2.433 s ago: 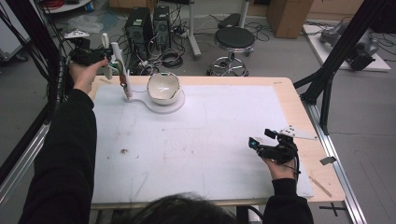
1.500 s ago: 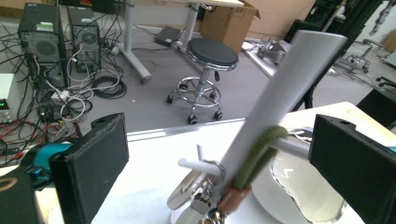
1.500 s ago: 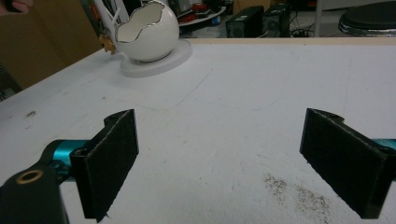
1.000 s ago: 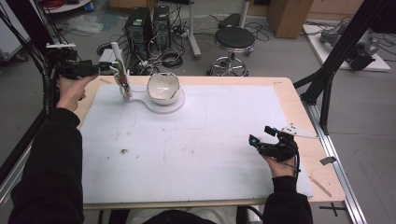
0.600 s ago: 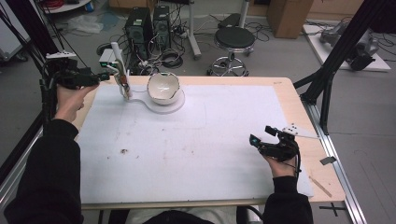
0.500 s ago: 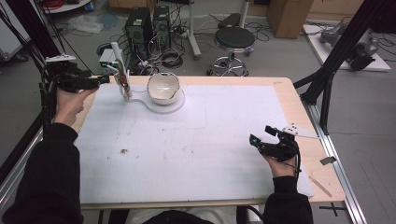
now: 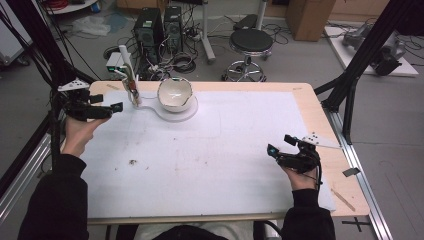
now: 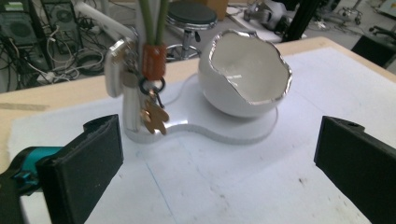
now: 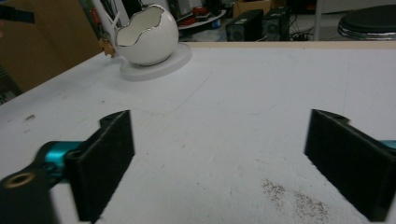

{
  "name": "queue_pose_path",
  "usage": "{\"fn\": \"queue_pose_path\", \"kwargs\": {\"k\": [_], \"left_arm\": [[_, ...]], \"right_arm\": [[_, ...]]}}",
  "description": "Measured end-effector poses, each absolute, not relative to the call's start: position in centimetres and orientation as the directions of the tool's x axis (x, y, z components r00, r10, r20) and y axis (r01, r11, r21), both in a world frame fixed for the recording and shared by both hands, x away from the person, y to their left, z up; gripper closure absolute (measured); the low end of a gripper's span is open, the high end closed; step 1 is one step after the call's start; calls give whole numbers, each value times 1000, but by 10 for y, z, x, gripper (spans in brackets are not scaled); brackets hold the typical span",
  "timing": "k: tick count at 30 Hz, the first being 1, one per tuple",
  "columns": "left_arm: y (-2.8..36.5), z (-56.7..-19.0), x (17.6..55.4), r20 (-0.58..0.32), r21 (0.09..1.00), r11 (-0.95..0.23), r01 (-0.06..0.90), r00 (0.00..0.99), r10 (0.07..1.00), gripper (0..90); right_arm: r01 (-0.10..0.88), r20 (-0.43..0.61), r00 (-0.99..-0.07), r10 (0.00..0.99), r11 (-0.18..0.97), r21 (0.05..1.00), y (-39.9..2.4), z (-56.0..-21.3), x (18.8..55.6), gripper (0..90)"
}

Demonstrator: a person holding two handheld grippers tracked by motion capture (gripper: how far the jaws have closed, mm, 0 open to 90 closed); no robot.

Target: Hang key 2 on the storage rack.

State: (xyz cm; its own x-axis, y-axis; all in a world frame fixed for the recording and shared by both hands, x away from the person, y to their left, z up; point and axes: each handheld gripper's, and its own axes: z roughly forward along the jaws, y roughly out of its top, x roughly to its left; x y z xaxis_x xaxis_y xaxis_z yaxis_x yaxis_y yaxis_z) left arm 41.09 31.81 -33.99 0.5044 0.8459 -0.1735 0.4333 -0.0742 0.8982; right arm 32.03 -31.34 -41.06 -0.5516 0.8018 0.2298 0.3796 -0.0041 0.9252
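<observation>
The small, light, loosely dangling bunch of keys (image 8: pixel 140 100), hung on the white stand (image 8: pixel 132 122) beside the eggshell-shaped bowl (image 8: pixel 245 77) on the surface (image 7: pixel 210 150), is best pinched at its ring by the wide-spread left gripper (image 8: pixel 217 161), while the right gripper (image 9: pixel 219 163) is also held wide, empty.

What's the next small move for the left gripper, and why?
Probably ease the left gripper forward toward the keys hanging on the stand beside the egg-shaped bowl. Its jaws stand open with nothing between them, and the keys sit ahead, left of centre, so a slight leftward shift would line them up. The right gripper rests open far off.
</observation>
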Motion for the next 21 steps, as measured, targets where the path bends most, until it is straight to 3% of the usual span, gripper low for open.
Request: {"fn": "queue_pose_path", "kwargs": {"k": [21], "left_arm": [[301,-374,362,-169,894,-113,434,559,812,17]], "right_arm": [[390,203,-535,820,27,920,-312,-412,321,16]]}}
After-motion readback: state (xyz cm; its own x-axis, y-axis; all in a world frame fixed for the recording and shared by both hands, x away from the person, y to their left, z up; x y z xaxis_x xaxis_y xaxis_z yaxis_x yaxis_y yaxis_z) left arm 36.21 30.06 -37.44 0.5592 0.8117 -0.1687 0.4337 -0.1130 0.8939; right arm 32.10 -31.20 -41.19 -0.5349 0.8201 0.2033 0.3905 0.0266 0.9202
